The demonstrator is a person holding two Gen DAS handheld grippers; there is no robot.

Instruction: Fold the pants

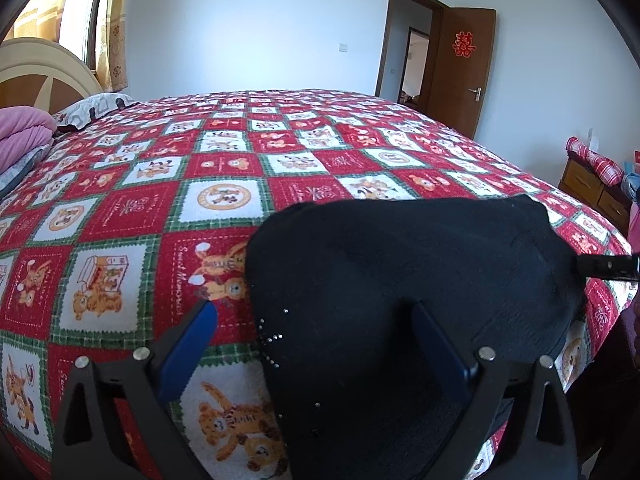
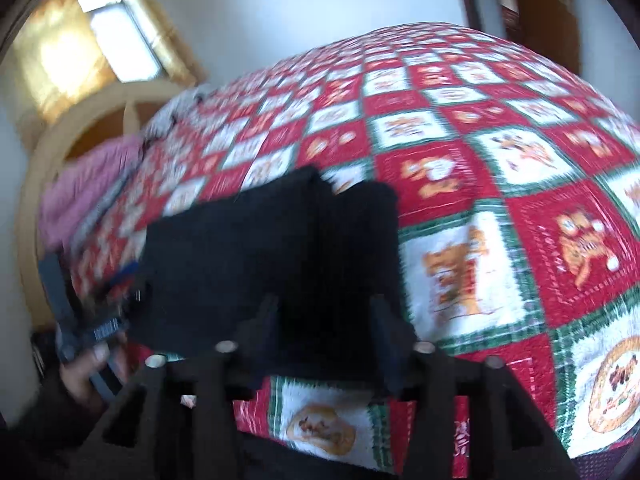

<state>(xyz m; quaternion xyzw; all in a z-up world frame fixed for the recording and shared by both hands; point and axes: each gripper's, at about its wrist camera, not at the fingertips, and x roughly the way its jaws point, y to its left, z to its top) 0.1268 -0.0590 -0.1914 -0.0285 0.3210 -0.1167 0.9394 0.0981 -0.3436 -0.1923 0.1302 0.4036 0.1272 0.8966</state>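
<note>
Red double-happiness sign 囍 (image 1: 463,44) hanging on brown door (image 1: 460,80). Cursive words "Sweet Memories" (image 1: 181,280) running along red square of bedspread (image 1: 132,208). Other squares showing characters, too small for reading.

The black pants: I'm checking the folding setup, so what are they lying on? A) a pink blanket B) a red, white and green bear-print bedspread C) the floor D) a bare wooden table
B: the black pants lie folded on the bear-print bedspread near the bed's edge.
</note>
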